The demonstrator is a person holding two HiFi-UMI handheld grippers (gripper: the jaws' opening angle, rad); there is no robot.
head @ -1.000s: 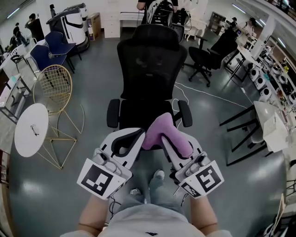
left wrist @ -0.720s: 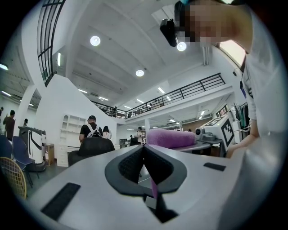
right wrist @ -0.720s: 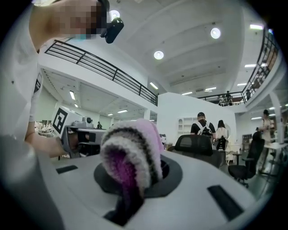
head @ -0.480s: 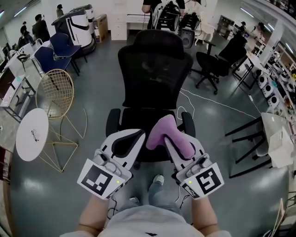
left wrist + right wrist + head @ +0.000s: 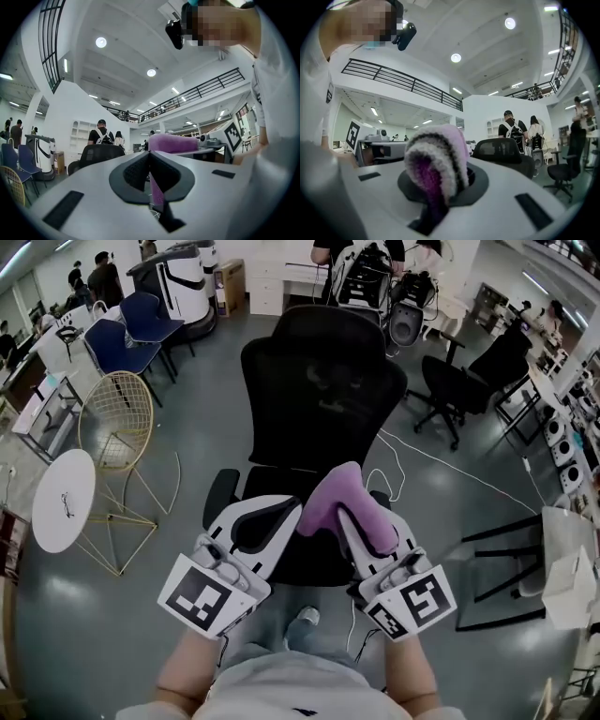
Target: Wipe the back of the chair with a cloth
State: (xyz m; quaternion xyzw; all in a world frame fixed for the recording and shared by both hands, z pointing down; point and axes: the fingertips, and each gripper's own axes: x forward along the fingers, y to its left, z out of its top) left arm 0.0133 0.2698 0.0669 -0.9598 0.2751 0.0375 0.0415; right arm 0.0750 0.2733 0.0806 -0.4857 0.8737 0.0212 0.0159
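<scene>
Cloth [image 5: 436,159] clamped, chair back untouched

The right gripper [image 5: 364,529] has its jaws pinched on the purple cloth. A thick, fuzzy fold bulges up out of the jaws and flops toward the left gripper [image 5: 151,174]. That one has its jaws together with nothing in them, and the purple seen past them is the same cloth. Both grippers are held side by side over the seat, well short of the black mesh chair back [image 5: 323,390], which stands upright ahead.

The cloth looks light, soft and limp, so it will drape rather than push. Gripped as it is at a bunched middle, the free fold makes a good wiping pad. The mesh back probably gives a little under pressure, and the chair may roll or swivel.
</scene>
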